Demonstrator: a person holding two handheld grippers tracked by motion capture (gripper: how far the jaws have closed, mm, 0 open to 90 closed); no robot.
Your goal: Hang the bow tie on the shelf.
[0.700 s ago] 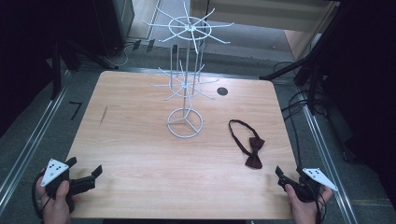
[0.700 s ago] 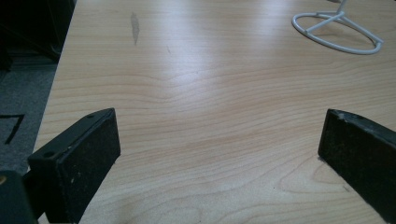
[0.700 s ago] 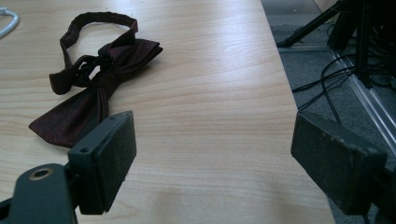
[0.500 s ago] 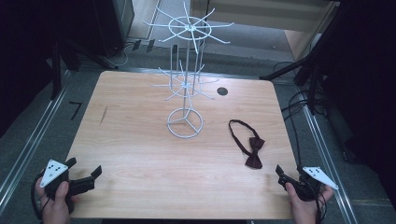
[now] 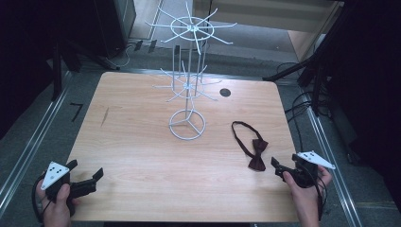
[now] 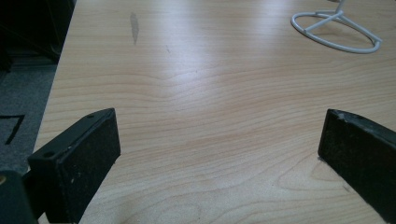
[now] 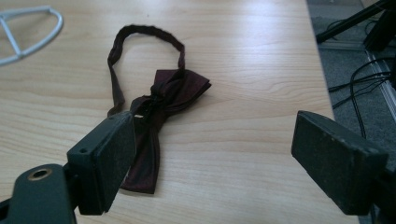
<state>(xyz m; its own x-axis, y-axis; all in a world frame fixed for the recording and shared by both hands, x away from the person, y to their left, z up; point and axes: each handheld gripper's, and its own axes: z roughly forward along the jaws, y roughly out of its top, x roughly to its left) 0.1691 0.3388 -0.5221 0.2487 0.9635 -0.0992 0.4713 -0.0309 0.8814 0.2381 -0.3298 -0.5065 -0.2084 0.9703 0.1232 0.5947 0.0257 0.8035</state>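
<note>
The dark red bow tie (image 5: 254,150) lies flat on the wooden table (image 5: 142,142), on its right half and near the front edge, with its thin neck strap making a loop toward the far side. The right gripper (image 5: 279,169) is held low over the front right corner of the table, just beside the bow tie, and its jaws are wide apart — nothing is between the pads. In the right gripper view the bow tie (image 7: 159,112) is in front of the left jaw, and one wing of it goes partly behind that jaw. The left gripper (image 5: 94,177) is at the front left corner, well apart from the bow tie, also with its jaws spread wide and with bare wood between them. A white wire stand (image 5: 187,85) with a ring base is upright in the middle of the table — its base (image 6: 336,30) appears far off in the left gripper view.
</note>
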